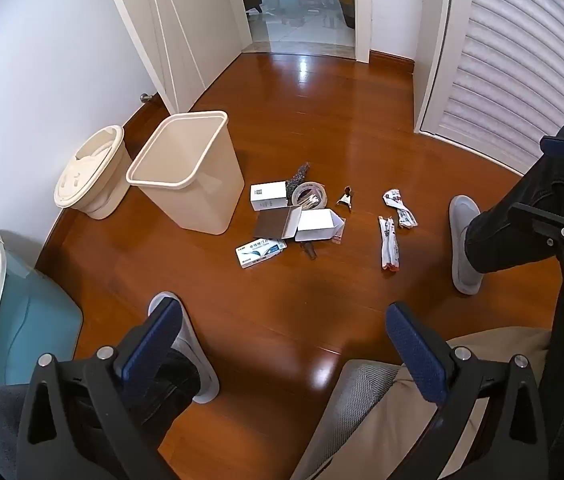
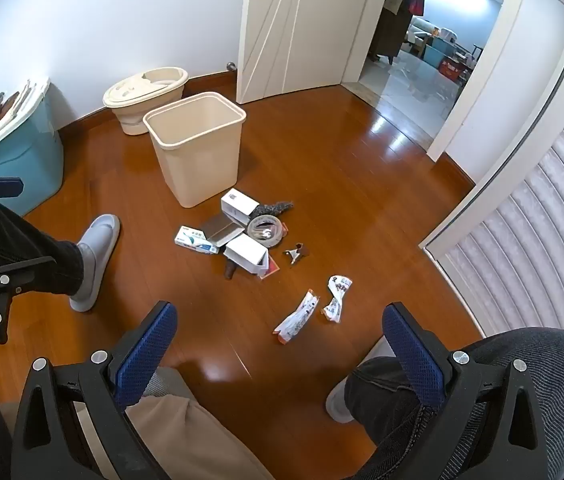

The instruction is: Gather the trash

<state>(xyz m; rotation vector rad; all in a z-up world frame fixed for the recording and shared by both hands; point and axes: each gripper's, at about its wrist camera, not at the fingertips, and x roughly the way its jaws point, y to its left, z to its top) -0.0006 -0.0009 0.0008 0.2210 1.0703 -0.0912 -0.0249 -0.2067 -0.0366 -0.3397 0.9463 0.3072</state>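
Note:
Trash lies scattered on the wooden floor beside an empty cream bin point(image 1: 185, 168) point(image 2: 197, 148): small white boxes point(image 1: 269, 196) point(image 2: 239, 203), a tape roll point(image 1: 310, 196) point(image 2: 265, 230), a blue-and-white box point(image 1: 259, 252) point(image 2: 195, 240) and crumpled wrappers point(image 1: 390, 242) point(image 2: 336, 298). My left gripper point(image 1: 284, 346) hangs open above the floor, well short of the pile, nothing between its blue pads. My right gripper point(image 2: 279, 346) is open too, empty, with the wrappers just ahead. Each gripper shows at the other view's edge.
A round cream lidded bucket point(image 1: 89, 172) point(image 2: 145, 92) stands behind the bin by the wall. A teal storage box point(image 1: 29, 336) point(image 2: 21, 152) sits at the left. The person's slippered feet point(image 1: 464, 240) point(image 2: 93, 260) flank the pile. Louvred doors point(image 2: 542, 240) at right; an open doorway beyond.

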